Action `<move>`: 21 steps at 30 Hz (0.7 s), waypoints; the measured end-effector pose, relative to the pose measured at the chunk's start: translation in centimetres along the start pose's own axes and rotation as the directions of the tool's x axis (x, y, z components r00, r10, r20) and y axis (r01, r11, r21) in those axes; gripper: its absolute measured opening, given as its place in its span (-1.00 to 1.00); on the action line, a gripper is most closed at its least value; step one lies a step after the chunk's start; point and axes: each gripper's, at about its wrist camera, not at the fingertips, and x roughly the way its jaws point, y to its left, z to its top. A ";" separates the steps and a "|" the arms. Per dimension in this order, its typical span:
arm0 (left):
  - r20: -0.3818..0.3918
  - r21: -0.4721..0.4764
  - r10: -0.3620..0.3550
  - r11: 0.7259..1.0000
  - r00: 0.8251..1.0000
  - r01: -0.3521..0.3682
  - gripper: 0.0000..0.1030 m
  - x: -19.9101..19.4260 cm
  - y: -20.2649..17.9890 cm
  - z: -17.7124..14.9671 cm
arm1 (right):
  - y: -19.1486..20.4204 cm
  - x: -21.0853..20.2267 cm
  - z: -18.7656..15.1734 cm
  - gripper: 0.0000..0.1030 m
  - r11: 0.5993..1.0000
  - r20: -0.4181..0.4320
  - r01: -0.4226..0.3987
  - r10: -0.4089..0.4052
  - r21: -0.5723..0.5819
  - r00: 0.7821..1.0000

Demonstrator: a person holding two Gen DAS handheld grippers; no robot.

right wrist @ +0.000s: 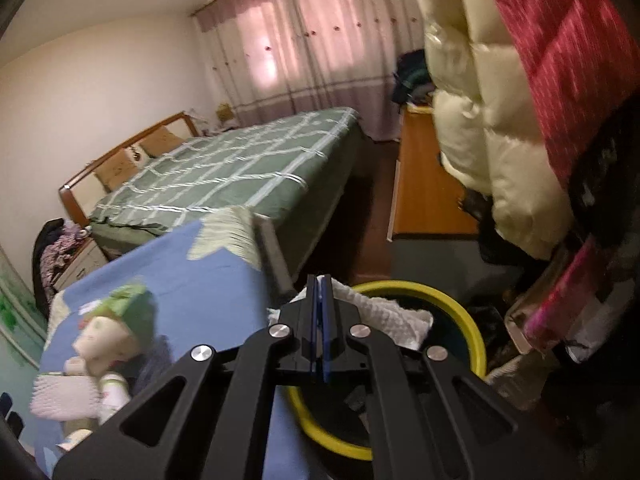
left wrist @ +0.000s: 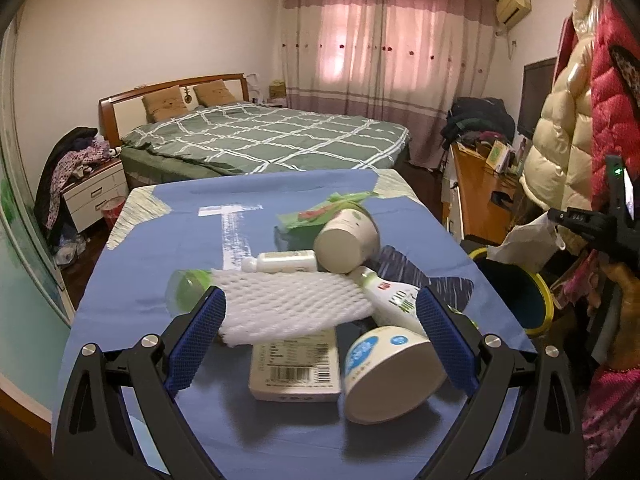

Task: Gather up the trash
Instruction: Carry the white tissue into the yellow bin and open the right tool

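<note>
**Q:** Bedroom setting — what lies behind the work surface?

**A:** Behind the blue cloth-covered table (left wrist: 136, 280) stands a bed with a green checked cover (left wrist: 264, 136), and pink curtains (left wrist: 384, 40) close the far wall. Cream and red padded jackets (right wrist: 500, 120) hang to the right.

**Q:** How does the left gripper (left wrist: 320, 316) stand?

**A:** Its blue-padded jaws are spread wide and grip nothing. Between the fingers (left wrist: 200, 336) lies a heap of trash: a white foam net sleeve (left wrist: 292, 300) just ahead of the left pad, a white barcoded carton (left wrist: 296, 368) below it, and a white paper cup with a blue label (left wrist: 388, 372) on its side near the right pad. Beyond these lie a white squeeze bottle with green lettering (left wrist: 392, 296), a small white bottle (left wrist: 284, 262), a second tipped paper cup (left wrist: 348, 240) and a green wrapper (left wrist: 316, 216). A green-capped item (left wrist: 188, 288) lies just outside the left pad.

**Q:** And the right gripper (right wrist: 320, 320)?

**A:** Its jaws are pressed together on a crumpled white tissue (right wrist: 384, 312), which spills out to the right of the fingertips. Directly beyond and beneath them is the round dark bin with a yellow rim (right wrist: 476, 344), standing beside the table's right edge. In the left wrist view the same tissue hangs above that bin.
</note>
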 end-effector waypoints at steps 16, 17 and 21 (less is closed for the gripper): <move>-0.041 0.055 -0.006 0.998 0.999 0.008 0.83 0.9 -2.3 -0.4 | -3.6 5.0 -2.5 -0.63 0.996 -0.111 0.065 -0.057 0.066 0.992; -0.043 0.057 -0.006 0.998 0.999 0.009 0.83 1.0 -2.4 -0.4 | -3.6 4.9 -2.4 -0.61 0.995 -0.109 0.068 -0.060 0.068 0.992; -0.049 0.061 -0.006 0.998 0.999 0.009 0.84 1.2 -2.5 -0.6 | -3.8 4.7 -2.5 -0.60 0.995 -0.101 0.068 -0.061 0.071 0.993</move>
